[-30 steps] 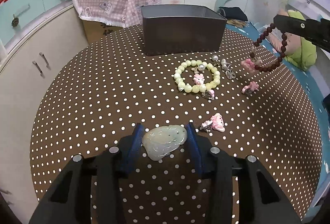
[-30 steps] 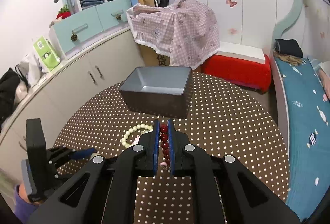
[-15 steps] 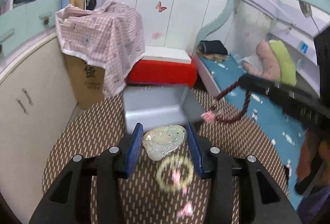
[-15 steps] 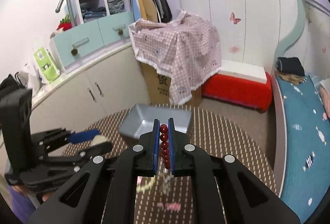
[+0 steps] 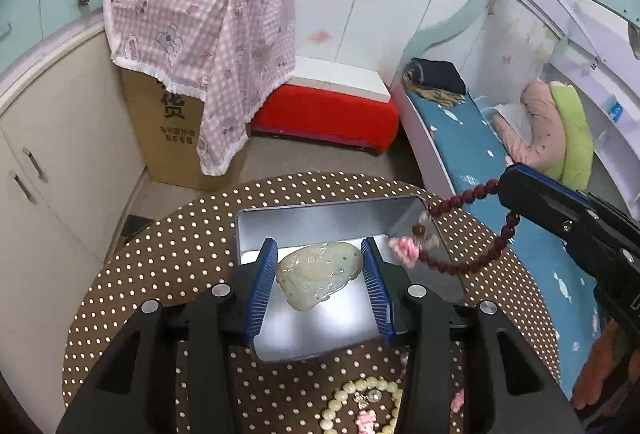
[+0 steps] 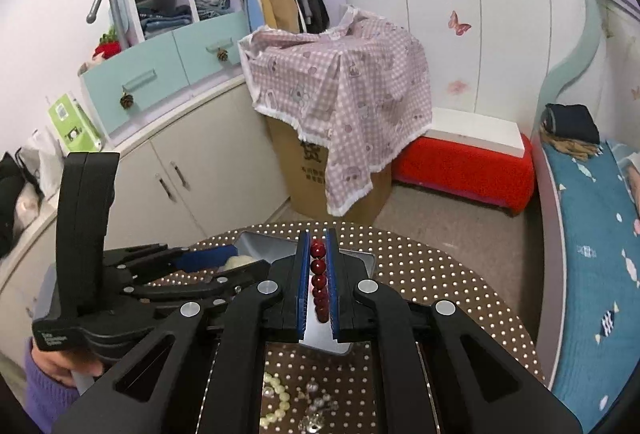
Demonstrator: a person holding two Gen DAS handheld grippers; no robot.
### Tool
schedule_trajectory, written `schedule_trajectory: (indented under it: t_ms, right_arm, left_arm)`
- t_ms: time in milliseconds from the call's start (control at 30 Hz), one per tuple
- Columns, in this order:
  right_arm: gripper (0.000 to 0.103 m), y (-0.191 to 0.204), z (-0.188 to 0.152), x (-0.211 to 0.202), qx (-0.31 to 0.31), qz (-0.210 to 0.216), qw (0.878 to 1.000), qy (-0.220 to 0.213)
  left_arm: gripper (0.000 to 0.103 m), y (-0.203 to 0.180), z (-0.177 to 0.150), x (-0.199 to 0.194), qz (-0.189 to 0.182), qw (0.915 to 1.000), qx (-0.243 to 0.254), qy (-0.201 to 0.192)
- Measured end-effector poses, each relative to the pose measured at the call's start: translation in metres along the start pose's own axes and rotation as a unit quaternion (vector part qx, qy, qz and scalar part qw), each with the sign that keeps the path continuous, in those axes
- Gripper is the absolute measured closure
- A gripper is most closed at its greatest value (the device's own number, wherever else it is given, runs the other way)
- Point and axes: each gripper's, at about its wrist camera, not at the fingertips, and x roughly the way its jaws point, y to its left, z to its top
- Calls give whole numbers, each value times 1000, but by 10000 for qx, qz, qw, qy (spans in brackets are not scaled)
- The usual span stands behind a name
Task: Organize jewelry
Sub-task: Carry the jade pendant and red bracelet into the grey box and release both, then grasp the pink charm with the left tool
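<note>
Left gripper point(image 5: 318, 284) pinches slick, brittle jade pendant point(image 5: 320, 274) by its edges over metal box point(image 5: 320, 212); right gripper point(image 6: 319, 282) clamps limp red bead bracelet point(image 5: 460, 266) at 3 o'clock.

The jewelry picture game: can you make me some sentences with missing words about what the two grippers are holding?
1. The left gripper holds a pale green ____ pendant over the grey box.
2. The right gripper pinches a bracelet of dark ____ beads.
3. A small ____ charm dangles from that bracelet.
4. The light green bead bracelet lies on the ____ tablecloth.

Missing words: jade; red; pink; polka-dot
</note>
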Motion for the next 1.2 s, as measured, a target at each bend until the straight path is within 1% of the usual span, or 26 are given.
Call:
schedule_trajectory:
  t_ms: [67,133,200,233,333,433,467,533,600,733,800,833,900,933,967,1000,1033,1067,1100,1200]
  right_arm:
    - [95,2,2,-2,-50,-10,10000,-45]
    - [95,4,4,-2,-106,-8,9999,-44]
    - [95,4,3,1,-139,-41,9999,-29]
    - [95,3,2,4,-129,-39,9999,21]
    - [95,0,-4,17,-56,-38,9998,179]
    - [95,-3,-13,29,4,-37,9994,336]
    - [95,-4,-16,32,19,-37,9992,388]
    - [95,-5,-22,39,66,-20,9988,489]
    - [95,-6,-27,44,69,-36,9982,590]
    - [94,-7,-39,51,88,-42,9970,766]
    - [93,-8,-44,51,118,-52,9969,780]
    - [92,-8,-46,52,125,-74,9963,845]
    - [92,-7,-50,51,119,-95,9956,927]
    - [91,-7,-53,48,99,-171,9958,898]
    - [88,-6,-55,44,78,-243,9955,914]
    - [86,-5,-58,38,76,-246,9958,874]
    - [73,-4,-59,32,70,-240,9964,806]
    - [51,-2,-61,22,35,-296,9971,704]
    - [45,0,-64,12,-16,-391,9975,590]
    - [44,2,-74,-14,-63,-464,9979,450]
  left_arm:
    - [62,-2,-1,4,-87,9999,33,77]
    - [62,-3,-1,4,21,10000,68,21]
    - [62,-4,1,7,-62,10000,41,45]
    - [61,-5,1,9,-81,9999,47,104]
    - [61,-9,-1,16,40,9995,165,250]
    - [61,-8,-3,16,12,9996,145,247]
    - [55,-8,-3,16,9,9995,154,259]
    - [47,-7,-5,13,66,9996,165,221]
    - [47,-7,-6,9,112,9996,185,179]
    - [47,-4,-11,1,87,9998,106,106]
    - [46,-3,-15,-5,124,9999,67,73]
    - [43,-3,-17,-8,118,9999,38,50]
    - [42,-2,-23,-16,89,10000,15,-12]
    - [40,-2,-24,-19,118,9999,6,-30]
    - [36,-1,-27,-23,160,9999,-14,-58]
    - [36,-1,-31,-28,198,9998,-30,-95]
    - [36,-1,-35,-33,210,9997,-45,-141]
    - [34,0,-40,-41,211,9995,-103,-222]
    - [33,0,-45,-46,206,9994,-128,-257]
    - [31,-2,-63,-65,302,9985,-167,-428]
